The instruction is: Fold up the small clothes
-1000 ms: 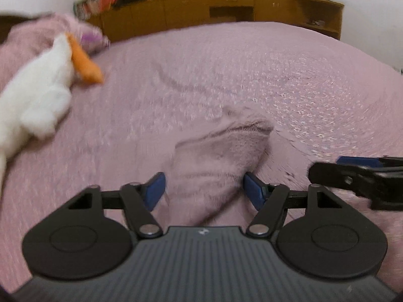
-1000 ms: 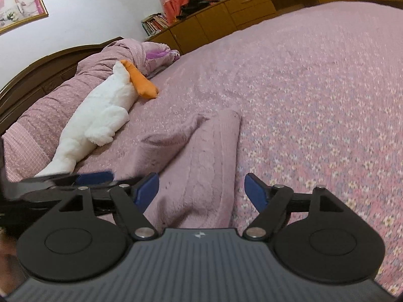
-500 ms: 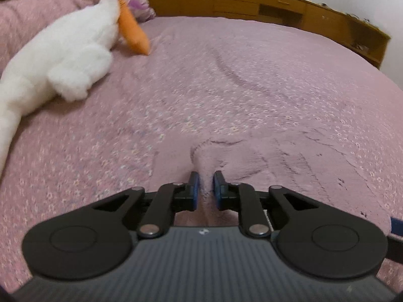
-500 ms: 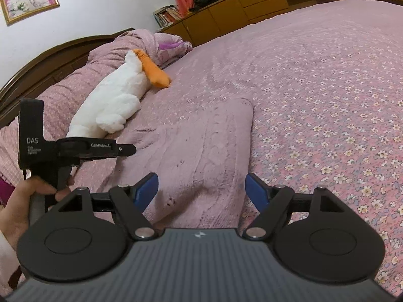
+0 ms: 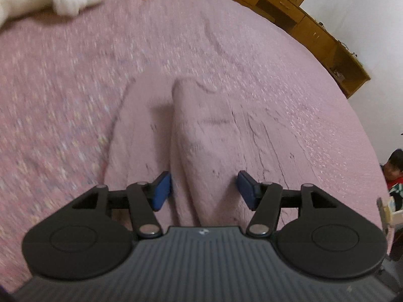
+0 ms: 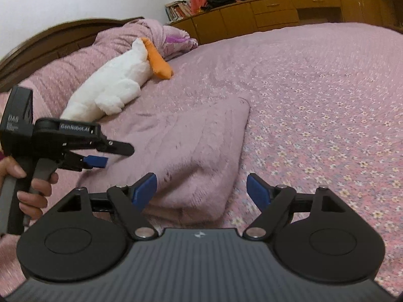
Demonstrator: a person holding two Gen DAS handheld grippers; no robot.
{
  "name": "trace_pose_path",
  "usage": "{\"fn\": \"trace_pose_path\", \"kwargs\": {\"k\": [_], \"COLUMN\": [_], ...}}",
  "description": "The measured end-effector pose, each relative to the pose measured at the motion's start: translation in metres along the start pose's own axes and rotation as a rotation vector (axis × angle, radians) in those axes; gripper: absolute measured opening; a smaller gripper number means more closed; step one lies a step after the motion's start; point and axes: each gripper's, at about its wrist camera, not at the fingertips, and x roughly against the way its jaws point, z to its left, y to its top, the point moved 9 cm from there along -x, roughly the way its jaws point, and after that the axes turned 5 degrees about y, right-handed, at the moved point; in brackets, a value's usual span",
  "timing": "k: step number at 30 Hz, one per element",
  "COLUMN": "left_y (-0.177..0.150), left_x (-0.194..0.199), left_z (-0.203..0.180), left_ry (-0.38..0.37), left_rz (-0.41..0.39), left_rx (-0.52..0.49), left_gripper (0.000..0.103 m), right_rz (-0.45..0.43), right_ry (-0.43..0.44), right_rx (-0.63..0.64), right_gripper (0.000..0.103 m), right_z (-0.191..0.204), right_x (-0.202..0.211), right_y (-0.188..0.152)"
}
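A small pink knitted garment [image 5: 201, 136] lies on the pink floral bedspread [image 5: 63, 75], with one part folded over itself in a raised ridge. My left gripper [image 5: 204, 188] is open, its blue pads [image 5: 161, 188] either side of that ridge, low over the cloth. The garment also shows in the right wrist view [image 6: 199, 146]. My right gripper [image 6: 201, 191] is open above its near edge. The left gripper shows from the side in the right wrist view [image 6: 100, 156], held by a hand, over the garment's left part.
A white plush duck with an orange beak [image 6: 118, 85] lies at the bed's head next to a bunched pink quilt [image 6: 151, 32]. Wooden cabinets [image 6: 277, 12] run along the far wall. A person [image 5: 393, 168] sits beyond the bed's right edge.
My left gripper was shut on a pinch of the garment half a second ago and has opened, letting go. It has drawn back slightly. My right gripper stayed open and moved lower over the garment.
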Motion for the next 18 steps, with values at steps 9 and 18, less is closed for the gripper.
{"fn": "trace_pose_path", "kwargs": {"k": [9, 18], "left_y": [-0.006, -0.018], "left_x": [0.006, 0.018], "left_z": [-0.003, -0.005], "left_ry": [0.001, 0.004], "left_rz": [-0.004, 0.0], "left_rx": [-0.002, 0.009], "left_gripper": [0.06, 0.063], "right_rz": [0.046, 0.061], "right_ry": [-0.03, -0.066], "right_rx": [0.08, 0.107], "right_gripper": [0.084, 0.084], "right_z": [0.005, -0.001], "right_x": [-0.005, -0.017], "right_y": [-0.019, -0.022]}}
